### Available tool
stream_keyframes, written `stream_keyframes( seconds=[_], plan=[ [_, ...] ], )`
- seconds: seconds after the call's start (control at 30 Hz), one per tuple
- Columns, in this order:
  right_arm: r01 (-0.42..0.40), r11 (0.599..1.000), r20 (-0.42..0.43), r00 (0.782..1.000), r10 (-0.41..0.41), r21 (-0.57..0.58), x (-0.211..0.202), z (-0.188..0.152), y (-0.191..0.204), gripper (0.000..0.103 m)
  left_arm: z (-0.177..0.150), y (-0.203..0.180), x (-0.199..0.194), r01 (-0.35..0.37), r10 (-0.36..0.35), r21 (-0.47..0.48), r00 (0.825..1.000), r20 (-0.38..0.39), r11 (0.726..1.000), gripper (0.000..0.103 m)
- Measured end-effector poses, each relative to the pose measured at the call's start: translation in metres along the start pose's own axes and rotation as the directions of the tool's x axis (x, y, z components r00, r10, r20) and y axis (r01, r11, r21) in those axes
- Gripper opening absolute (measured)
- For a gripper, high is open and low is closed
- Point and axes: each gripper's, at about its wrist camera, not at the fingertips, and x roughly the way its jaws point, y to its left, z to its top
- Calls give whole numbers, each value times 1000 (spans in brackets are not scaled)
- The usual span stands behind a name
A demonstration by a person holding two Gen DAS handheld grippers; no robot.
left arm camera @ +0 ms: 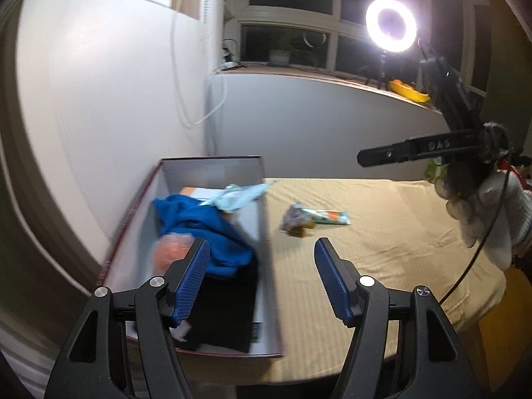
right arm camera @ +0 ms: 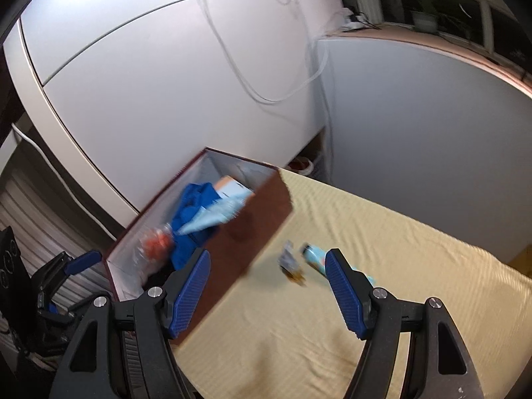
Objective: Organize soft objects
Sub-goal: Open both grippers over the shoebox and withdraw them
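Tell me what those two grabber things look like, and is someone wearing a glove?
Each gripper, left and right, has black plastic arms with slot cut-outs and round silver bolts. Their fingers carry ridged blue rubber pads. In the left wrist view, the person's hand wears a whitish knitted glove, a thin black cable runs past it, and the black bar above it bears pale lettering too blurred to read.

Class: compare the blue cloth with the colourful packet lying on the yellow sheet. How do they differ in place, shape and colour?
The blue cloth lies crumpled inside the box; the colourful packet lies flat outside it on the yellow sheet. The cloth is plain blue; the packet is light, printed and oblong. Neither is gripped.
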Motion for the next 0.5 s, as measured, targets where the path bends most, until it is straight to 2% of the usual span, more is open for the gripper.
stream_keyframes(
  seconds=[0.2, 0.37, 0.5],
  plan=[
    [10, 998, -9, 1000, -9, 60, -14, -23, -43, 68, 0, -38, 16, 58, -57, 33, 998, -18, 998, 65],
    [-7, 995, -3, 1000, 7, 103, -22, -39, -67, 68, 4, -68, 39, 89, -84, 66, 994, -69, 994, 65],
    [-32, 987, 10, 999, 30, 158, -30, -53, -89, 68, 20, -91, 65, 108, -97, 94, 988, -119, 990, 65]
  ],
)
